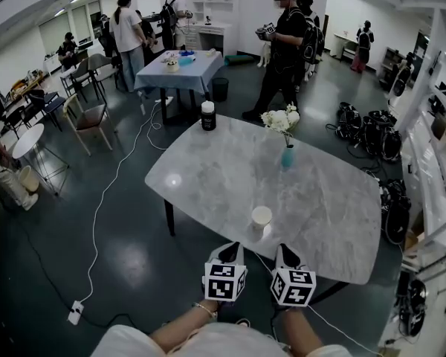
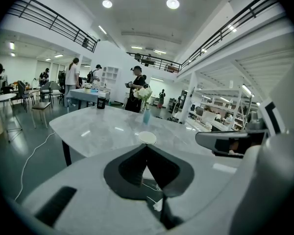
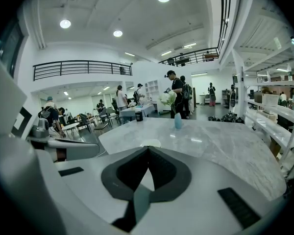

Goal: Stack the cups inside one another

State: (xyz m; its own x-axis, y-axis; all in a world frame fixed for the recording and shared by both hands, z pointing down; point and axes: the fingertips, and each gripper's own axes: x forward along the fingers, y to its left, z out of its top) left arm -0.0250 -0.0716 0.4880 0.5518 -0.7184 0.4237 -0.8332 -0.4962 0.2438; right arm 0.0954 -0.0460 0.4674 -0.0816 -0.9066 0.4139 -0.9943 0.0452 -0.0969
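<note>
One white cup (image 1: pixel 261 219) stands upright on the grey marble table (image 1: pixel 208 177), near its front edge; I cannot tell whether other cups sit inside it. My left gripper (image 1: pixel 230 251) and right gripper (image 1: pixel 285 251) hang side by side just short of the cup, one on each side of it, apart from it. In the left gripper view the jaws (image 2: pixel 147 146) meet at their tips with nothing between them, and the cup's rim (image 2: pixel 147 137) shows just beyond. In the right gripper view the gripper (image 3: pixel 147 149) is likewise shut and empty, the cup's rim (image 3: pixel 151 143) peeking over it.
A blue vase of white flowers (image 1: pixel 288 155) stands mid-table and a black-and-white canister (image 1: pixel 208 116) at the far edge. A white cable (image 1: pixel 104 199) runs over the floor at left. People, chairs and a blue-clothed table (image 1: pixel 177 73) fill the room behind.
</note>
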